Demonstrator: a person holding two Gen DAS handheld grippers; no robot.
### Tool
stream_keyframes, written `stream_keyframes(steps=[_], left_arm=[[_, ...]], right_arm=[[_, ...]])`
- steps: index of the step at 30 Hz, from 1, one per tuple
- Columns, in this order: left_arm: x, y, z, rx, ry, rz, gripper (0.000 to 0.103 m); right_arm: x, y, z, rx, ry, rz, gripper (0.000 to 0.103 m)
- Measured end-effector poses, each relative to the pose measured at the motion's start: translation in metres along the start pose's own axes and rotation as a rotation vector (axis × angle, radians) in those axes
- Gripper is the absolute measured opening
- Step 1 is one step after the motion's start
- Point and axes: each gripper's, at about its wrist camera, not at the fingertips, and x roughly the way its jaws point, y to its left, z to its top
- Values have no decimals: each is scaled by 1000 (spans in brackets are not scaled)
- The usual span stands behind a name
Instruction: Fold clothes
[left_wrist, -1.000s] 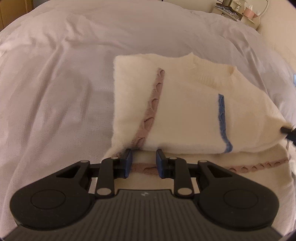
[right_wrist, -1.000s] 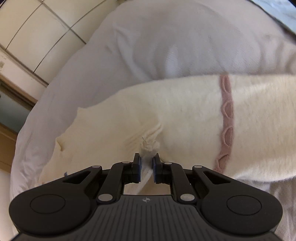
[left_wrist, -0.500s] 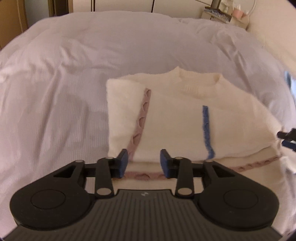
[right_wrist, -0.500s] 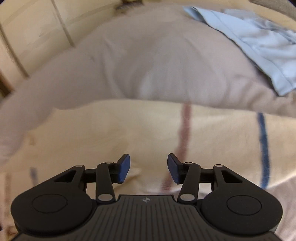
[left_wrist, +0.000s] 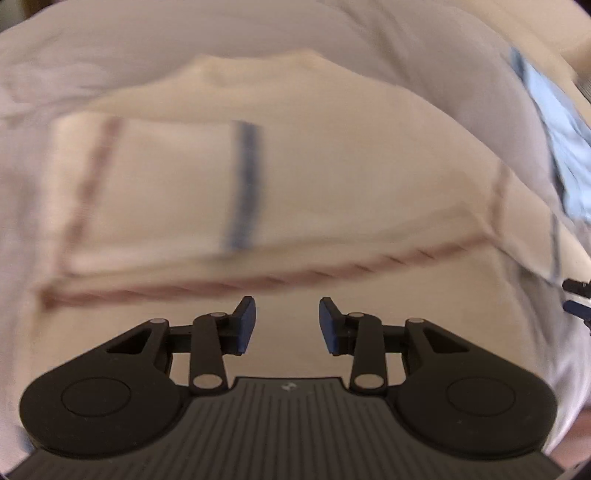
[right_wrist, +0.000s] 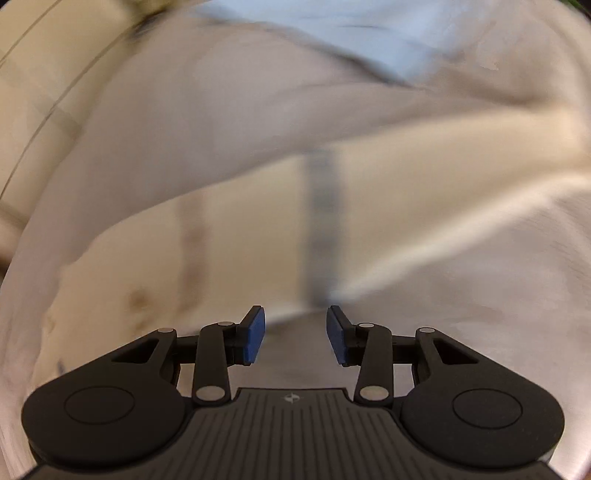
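A cream knit sweater (left_wrist: 332, 166) with a blue stripe (left_wrist: 243, 184) and brown cable stripes lies folded on the pale bed cover; both views are motion-blurred. My left gripper (left_wrist: 287, 325) is open and empty, hovering over the sweater's near edge. The sweater shows in the right wrist view (right_wrist: 240, 240), with a blurred blue stripe running down toward the fingers. My right gripper (right_wrist: 295, 334) is open and empty just above the sweater's edge. The right gripper's tips show at the far right of the left wrist view (left_wrist: 576, 295).
The pale lilac duvet (right_wrist: 184, 122) covers the bed around the sweater. A light blue garment (right_wrist: 332, 33) lies beyond the sweater, also in the left wrist view (left_wrist: 561, 122). Cream cupboard doors (right_wrist: 44, 66) stand at the far left.
My right gripper let go of the sweater fabric and opened. My left gripper opened wider. Both swung sideways across the sweater, blurring the views.
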Motion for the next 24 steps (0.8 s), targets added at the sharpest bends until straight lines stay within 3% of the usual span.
stream_keyframes(steps=[3,7,10,13,14,15,16,24], left_arm=[[10,-41,-7,39,23,-48,32],[16,-69,-6,86,35,-47,33],[17,-73,-2,97,32,-37,33],[16,-67,2,84,21,-12,33],[16,-64,4,78,16,-2,33],[14,-58,6,72,8,8,33],[10,-52,8,64,-2,19,33],[-19,13,12,-72,-46,76,33]], right_arm=[[-21,-65,17,192,-85,16,41],[-36,-140,35,453,-185,59,43],[-30,-174,41,595,-222,113,43],[-18,-184,45,654,-236,131,42],[-16,-181,47,648,-246,129,37],[-23,-166,49,584,-271,113,18],[-29,-151,51,521,-295,97,11],[-82,-27,63,-7,-472,-6,8]])
